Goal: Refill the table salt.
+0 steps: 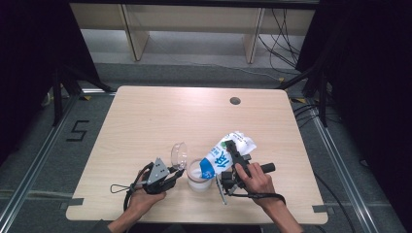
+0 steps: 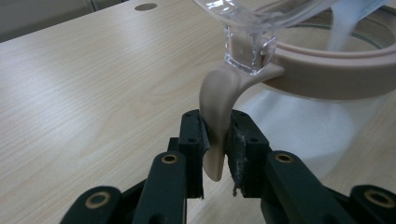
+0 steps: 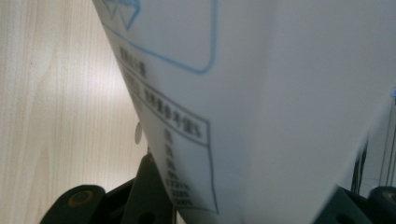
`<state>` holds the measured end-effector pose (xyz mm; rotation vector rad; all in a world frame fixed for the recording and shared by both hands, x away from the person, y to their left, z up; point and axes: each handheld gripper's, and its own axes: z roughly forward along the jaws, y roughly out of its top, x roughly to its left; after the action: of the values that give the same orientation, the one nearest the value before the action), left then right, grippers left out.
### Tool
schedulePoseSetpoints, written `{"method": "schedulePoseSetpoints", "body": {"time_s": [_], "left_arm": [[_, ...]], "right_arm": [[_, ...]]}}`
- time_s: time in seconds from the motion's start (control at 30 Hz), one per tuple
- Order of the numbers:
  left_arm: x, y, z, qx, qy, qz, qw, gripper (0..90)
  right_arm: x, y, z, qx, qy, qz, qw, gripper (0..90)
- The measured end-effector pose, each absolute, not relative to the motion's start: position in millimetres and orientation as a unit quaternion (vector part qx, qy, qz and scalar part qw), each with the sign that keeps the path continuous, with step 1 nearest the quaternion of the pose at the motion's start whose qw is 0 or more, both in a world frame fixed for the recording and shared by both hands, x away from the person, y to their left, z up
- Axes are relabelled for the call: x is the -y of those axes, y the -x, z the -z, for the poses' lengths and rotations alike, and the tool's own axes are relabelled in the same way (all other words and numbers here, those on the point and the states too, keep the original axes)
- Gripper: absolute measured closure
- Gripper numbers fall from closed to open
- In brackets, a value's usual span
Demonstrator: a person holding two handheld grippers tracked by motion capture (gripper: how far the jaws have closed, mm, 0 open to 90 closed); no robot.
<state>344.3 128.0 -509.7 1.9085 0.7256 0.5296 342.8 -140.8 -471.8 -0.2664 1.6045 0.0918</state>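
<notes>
Left tongs (image 2: 215, 154) clamp our jar's beige handle (image 2: 219, 100), steadying the jar (image 1: 198, 175) while right tongs (image 1: 232, 162) grip the tilted bag (image 1: 224, 156), pouring white powder in.

A black "5" is marked on the floor (image 1: 77, 130).

A white bag (image 1: 227, 154) with blue print is held tilted, its lower end turned down over a clear jar (image 1: 199, 175). A white stream (image 2: 343, 23) is seen falling into the jar, whose lower part is already filled with white grains. The jar stands upright on the table; a beige collar (image 2: 327, 74) rings its mouth, and its clear hinged lid (image 1: 179, 154) is swung open to the side. A beige tab (image 2: 217, 121) juts from the collar.
</notes>
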Motion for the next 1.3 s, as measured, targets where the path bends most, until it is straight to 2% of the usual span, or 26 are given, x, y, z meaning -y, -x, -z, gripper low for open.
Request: {"method": "schedulePoseSetpoints", "body": {"time_s": [0.47, 0.6, 0.67, 1.3], "left_arm": [[-128.0, -344.3, 509.7, -0.299, -0.787, -0.218, 0.493, 75.5], [-128.4, -344.3, 509.4, -0.299, -0.789, -0.220, 0.490, 75.5], [-128.1, -344.3, 509.6, -0.299, -0.787, -0.218, 0.493, 75.5], [-128.0, -344.4, 509.7, -0.299, -0.787, -0.218, 0.494, 75.4]], "right_arm": [[139.4, -345.6, 468.4, -0.701, 0.155, -0.041, 0.695, 68.8], [139.4, -345.0, 467.7, -0.704, 0.153, -0.038, 0.692, 68.9], [141.1, -342.8, 472.0, -0.717, 0.117, -0.043, 0.686, 69.0], [141.2, -342.4, 471.5, -0.718, 0.116, -0.039, 0.685, 69.6]]}}
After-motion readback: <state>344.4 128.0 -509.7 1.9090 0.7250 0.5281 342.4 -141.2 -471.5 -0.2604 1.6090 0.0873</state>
